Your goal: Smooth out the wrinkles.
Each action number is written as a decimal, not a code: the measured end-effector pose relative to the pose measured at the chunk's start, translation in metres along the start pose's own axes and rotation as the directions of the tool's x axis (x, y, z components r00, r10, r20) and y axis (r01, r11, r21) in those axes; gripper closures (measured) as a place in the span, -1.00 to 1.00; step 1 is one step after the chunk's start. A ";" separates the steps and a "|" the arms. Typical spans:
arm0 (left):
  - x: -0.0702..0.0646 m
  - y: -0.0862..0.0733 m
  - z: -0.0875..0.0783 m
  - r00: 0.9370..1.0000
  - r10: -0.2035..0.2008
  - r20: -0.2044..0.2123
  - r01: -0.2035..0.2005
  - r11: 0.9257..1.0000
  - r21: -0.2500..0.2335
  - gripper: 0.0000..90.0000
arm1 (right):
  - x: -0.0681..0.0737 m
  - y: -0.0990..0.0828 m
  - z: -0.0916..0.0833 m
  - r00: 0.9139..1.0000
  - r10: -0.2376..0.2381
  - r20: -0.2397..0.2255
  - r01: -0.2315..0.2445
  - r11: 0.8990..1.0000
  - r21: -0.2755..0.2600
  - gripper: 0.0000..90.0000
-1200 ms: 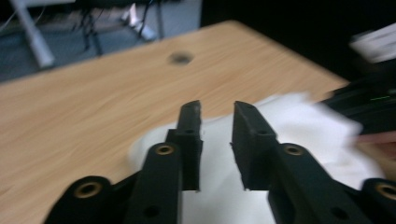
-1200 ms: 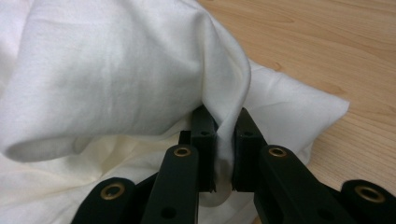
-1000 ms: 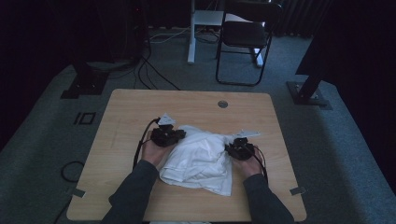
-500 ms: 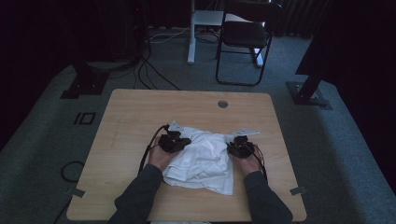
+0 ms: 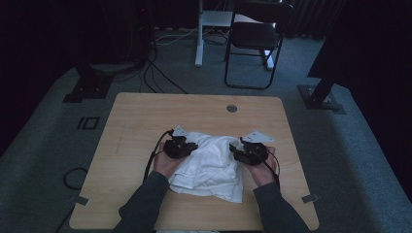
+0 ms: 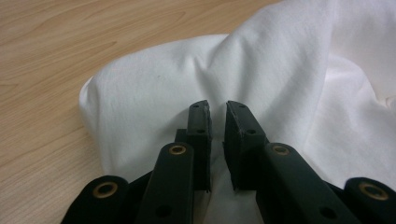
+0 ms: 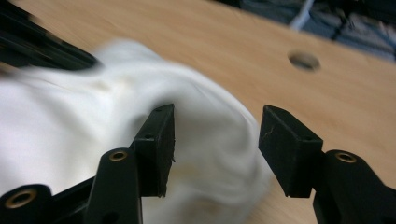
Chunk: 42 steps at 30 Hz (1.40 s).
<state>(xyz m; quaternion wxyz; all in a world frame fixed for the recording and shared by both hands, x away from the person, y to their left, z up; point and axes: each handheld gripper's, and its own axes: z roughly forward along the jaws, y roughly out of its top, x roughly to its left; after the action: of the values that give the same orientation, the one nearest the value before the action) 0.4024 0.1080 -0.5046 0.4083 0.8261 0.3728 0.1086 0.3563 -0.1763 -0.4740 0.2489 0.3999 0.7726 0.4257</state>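
Right now the white cloth [image 5: 210, 162] lies bunched near the front of the desk [image 5: 141, 121], between my two hands. My left claw [image 6: 216, 114] is pinched nearly closed on a raised fold, holding that side up so the fabric doesn't slump. My right claw [image 7: 215, 140] has just been opening; its jaws stand wide with the cloth's edge below them, not gripped. I judge I've let that side go to regrip elsewhere.

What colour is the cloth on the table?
Plain white cloth, no pattern; the left gripper view shows it best.
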 end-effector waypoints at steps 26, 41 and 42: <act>0.001 -0.001 -0.004 1.000 -0.015 -0.005 0.015 1.000 -0.017 0.69 | 0.060 -0.007 -0.023 0.937 -0.094 -0.337 0.117 0.992 0.049 0.93; -0.002 0.002 -0.005 1.000 -0.006 0.002 0.006 1.000 -0.020 0.64 | 0.040 -0.045 -0.064 0.958 -0.049 -0.281 0.050 0.999 -0.002 0.27; -0.002 0.002 -0.006 1.000 -0.008 0.003 0.008 1.000 -0.023 0.63 | 0.040 -0.040 -0.064 0.959 -0.048 -0.278 0.045 0.999 -0.019 0.27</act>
<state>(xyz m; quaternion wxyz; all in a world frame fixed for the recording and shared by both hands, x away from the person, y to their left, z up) 0.3996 0.1090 -0.4991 0.4188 0.8201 0.3742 0.1101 0.2717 -0.1850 -0.4771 0.1504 0.3163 0.8064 0.4764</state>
